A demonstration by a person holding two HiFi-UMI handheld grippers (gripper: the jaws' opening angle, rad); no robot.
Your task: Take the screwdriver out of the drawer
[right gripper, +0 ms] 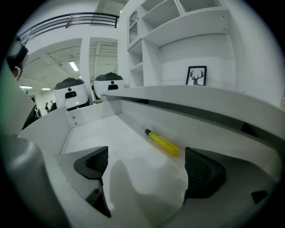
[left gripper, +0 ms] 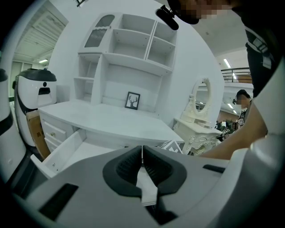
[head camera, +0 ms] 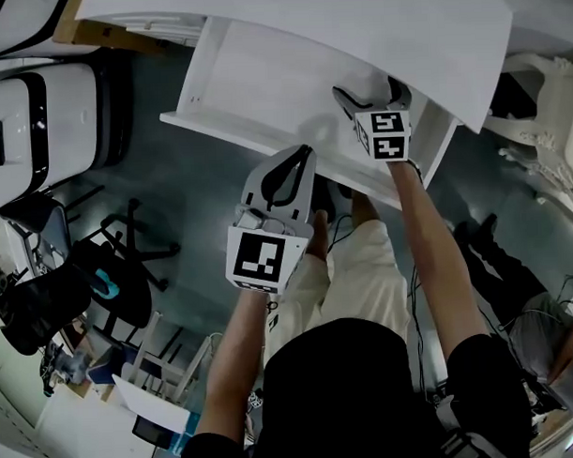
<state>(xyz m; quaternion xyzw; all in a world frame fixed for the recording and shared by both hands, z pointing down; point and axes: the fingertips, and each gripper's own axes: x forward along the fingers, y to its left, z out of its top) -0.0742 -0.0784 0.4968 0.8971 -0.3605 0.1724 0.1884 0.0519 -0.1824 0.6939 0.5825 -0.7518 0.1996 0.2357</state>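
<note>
Two grippers: both in view, R doing the work.
R gripper (right gripper: 147,167): jaws spread wide, nothing betw them; reaches into the open drawer (right gripper: 95,133), aimed at the tool.
L gripper (left gripper: 142,153): jaws closed together, empty; hangs just outside the drawer front.
Screwdriver (right gripper: 164,144): yellow handle, thin shaft; lies flat on drawer floor close along far wall, under desk top (left gripper: 111,120) overhang; ahead of R jaws, not yet betw them.
Step (my read): reach-in before the pick.
Do it well: take mid-handle, not the shaft, as it's fatter and gives a surer hold. Straddle it w/ both pads first, then close.
Watch: little room by the wall; a pad could nudge it away. Lift low under the overhang.
</note>
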